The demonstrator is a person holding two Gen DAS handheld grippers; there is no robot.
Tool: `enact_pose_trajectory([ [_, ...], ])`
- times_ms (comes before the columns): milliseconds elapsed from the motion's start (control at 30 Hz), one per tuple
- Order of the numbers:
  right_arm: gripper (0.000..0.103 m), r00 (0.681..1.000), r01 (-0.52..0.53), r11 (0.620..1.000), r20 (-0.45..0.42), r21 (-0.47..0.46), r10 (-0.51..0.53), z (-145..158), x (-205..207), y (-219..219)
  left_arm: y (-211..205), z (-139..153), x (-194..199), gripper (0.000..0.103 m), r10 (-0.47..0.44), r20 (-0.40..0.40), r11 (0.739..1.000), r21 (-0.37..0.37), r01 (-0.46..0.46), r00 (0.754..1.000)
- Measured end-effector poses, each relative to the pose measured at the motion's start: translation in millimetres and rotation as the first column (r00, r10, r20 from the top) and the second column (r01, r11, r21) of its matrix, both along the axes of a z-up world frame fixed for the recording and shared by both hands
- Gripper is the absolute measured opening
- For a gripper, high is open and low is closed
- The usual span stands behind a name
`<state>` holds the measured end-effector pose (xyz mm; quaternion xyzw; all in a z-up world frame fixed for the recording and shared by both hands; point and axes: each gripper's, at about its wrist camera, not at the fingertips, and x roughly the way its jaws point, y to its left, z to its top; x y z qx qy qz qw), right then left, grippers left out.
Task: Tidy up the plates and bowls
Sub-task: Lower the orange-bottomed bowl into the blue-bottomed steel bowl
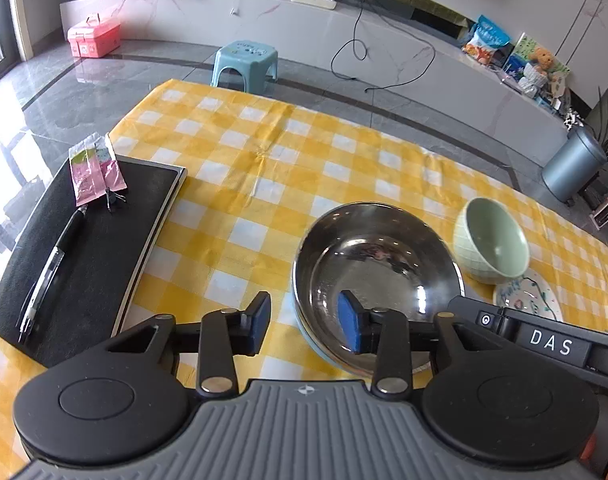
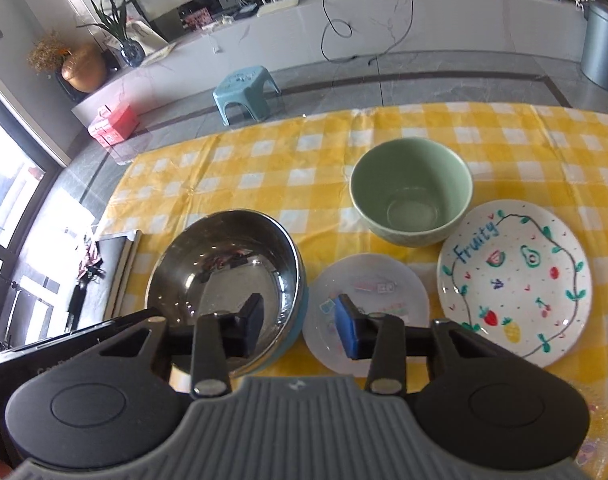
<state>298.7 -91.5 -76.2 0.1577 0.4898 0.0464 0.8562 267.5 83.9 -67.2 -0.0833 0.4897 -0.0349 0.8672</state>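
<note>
- Left claw (image 1: 306, 322) gapes wide at the shiny round steel bowl's (image 1: 378, 264) nine o'clock rim, holding nothing.
- Right claw (image 2: 298, 328) spread open between that bowl and a small clear plate (image 2: 368, 280).
- Pale green ceramic bowl (image 2: 410, 196) at twelve o'clock, seemingly touching the white fruit-painted plate (image 2: 514, 276).

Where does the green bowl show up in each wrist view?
Left wrist: green bowl at the right, tilted by the lens, just right of the steel bowl.
Right wrist: green bowl at centre right, behind the two plates.
Shared landmark: the blue stool on the floor beyond the table.
</note>
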Motion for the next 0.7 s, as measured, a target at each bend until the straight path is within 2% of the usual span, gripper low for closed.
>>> enact_pose_trajectory([
  [167,0.035,0.999,0.012,1.0,-0.05,0.011,-0.012,-18,15,2,4,-14,13,0.035,0.013,-0.031,0.999,-0.032,-0.014,0.999],
  [300,0.027,0.997,0.016,1.0,-0.073,0.015,-0.015,-25,21,5,4,-22,18,0.026,0.016,-0.05,0.998,-0.056,-0.019,0.999],
  [567,0.012,0.996,0.02,0.999,-0.087,0.03,-0.018,-31,26,9,2,-25,19,0.011,0.015,-0.053,0.999,-0.051,-0.018,0.998],
  [700,0.01,0.996,0.032,0.999,-0.089,0.028,-0.03,-28,24,7,2,-18,15,0.01,0.011,-0.045,0.999,-0.052,-0.013,0.999],
])
